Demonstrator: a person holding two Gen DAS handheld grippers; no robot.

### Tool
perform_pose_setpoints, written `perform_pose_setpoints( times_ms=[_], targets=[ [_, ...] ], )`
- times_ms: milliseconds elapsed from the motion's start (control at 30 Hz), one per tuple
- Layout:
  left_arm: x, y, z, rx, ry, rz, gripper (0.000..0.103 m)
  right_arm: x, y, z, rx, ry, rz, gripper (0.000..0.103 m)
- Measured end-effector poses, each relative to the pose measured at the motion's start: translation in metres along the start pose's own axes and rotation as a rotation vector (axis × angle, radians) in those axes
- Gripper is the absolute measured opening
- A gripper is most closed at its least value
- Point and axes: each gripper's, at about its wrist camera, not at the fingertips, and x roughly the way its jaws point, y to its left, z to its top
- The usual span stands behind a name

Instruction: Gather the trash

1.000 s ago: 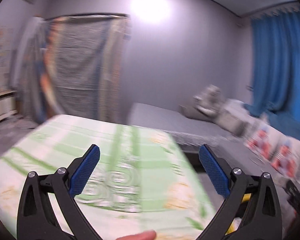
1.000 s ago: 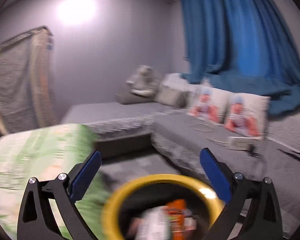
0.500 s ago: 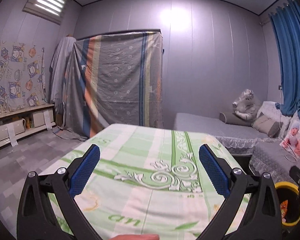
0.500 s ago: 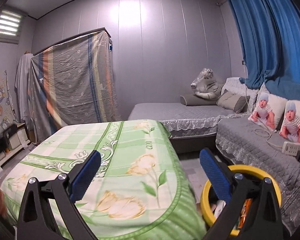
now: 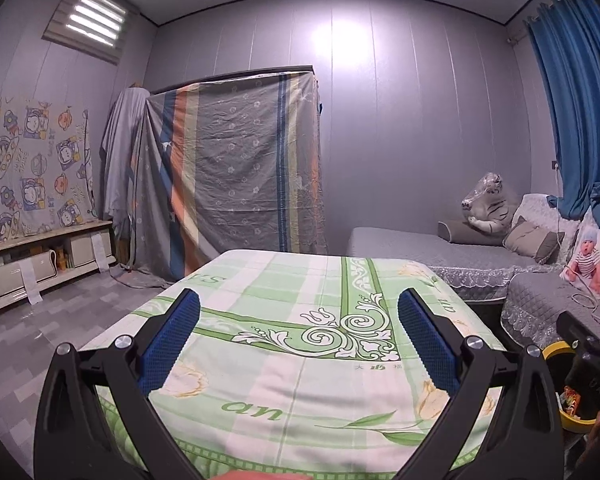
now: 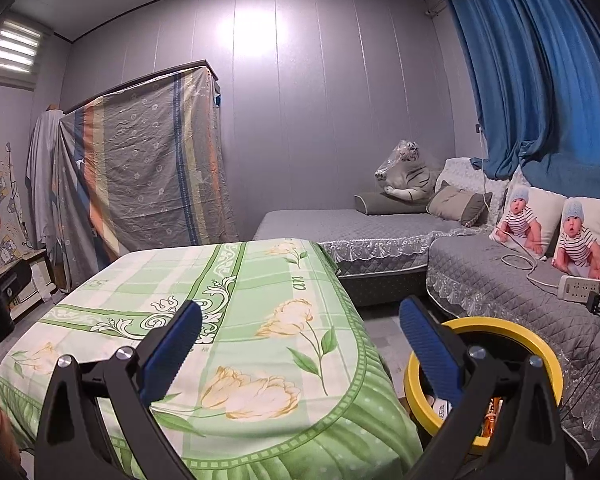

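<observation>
Both grippers spread wide and empty above a cloth-covered table.

The round yellow-rimmed black trash bin (image 6: 540,350) stands on the floor just right of the table draped in green floral cloth (image 6: 260,320), holding wrappers, one orange; the right gripper (image 6: 300,344) hides most of them. The left gripper (image 5: 298,332) faces the bare cloth. A grey quilted sofa (image 6: 380,232) lines the wall.

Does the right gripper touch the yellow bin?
Cannot tell. In the right wrist view, the right gripper overlaps the yellow bin; no gap or contact shows plainly.
</observation>
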Motion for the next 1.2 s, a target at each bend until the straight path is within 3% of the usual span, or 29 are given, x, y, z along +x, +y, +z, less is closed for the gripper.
perform_pose_setpoints(
  times_ms=[233, 1200],
  targets=[
    [0.0011, -0.0073, -0.0003, -0.002, 0.028, -0.041, 0.095, -0.0009, -0.0011, 0.002, -0.002, -0.008, -0.018, 0.096],
    [-0.0019, -0.0051, 0.0037, -0.004, -0.006, -0.036, 0.095, 0.0039, -0.0034, 0.0023, 0.009, -0.012, -0.033, 0.096]
  ],
)
